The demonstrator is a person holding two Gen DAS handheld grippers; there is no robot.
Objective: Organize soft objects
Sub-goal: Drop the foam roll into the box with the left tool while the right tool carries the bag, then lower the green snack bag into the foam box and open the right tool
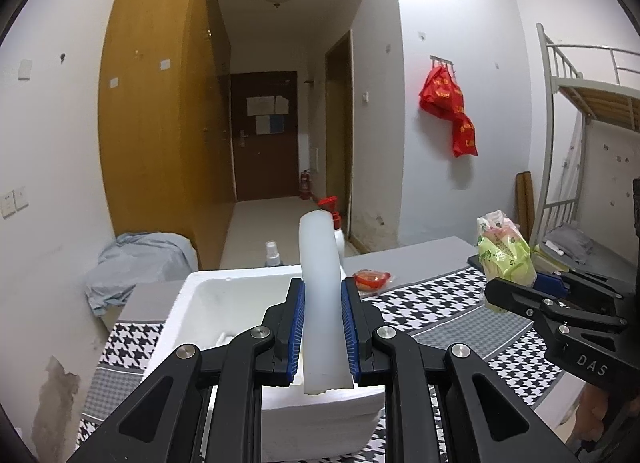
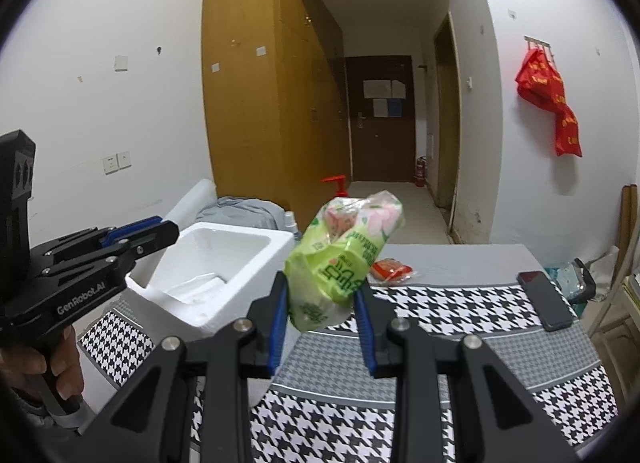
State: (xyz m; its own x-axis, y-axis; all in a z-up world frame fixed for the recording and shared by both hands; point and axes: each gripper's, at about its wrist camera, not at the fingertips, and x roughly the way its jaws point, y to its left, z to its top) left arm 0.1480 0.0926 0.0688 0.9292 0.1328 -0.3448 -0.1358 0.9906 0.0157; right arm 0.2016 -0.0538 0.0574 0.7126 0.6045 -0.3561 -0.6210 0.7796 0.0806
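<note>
My left gripper is shut on a long white translucent soft strip that stands up between the blue pads, above the near wall of a white foam box. My right gripper is shut on a green plastic packet and holds it above the houndstooth cloth, right of the foam box. The packet and right gripper also show at the right of the left wrist view. The left gripper with the strip shows at the left of the right wrist view.
A red packet lies on the table past the cloth; it shows in the left wrist view too. A black phone lies at the right. A spray bottle and a red-pump bottle stand behind the box. A bunk bed stands right.
</note>
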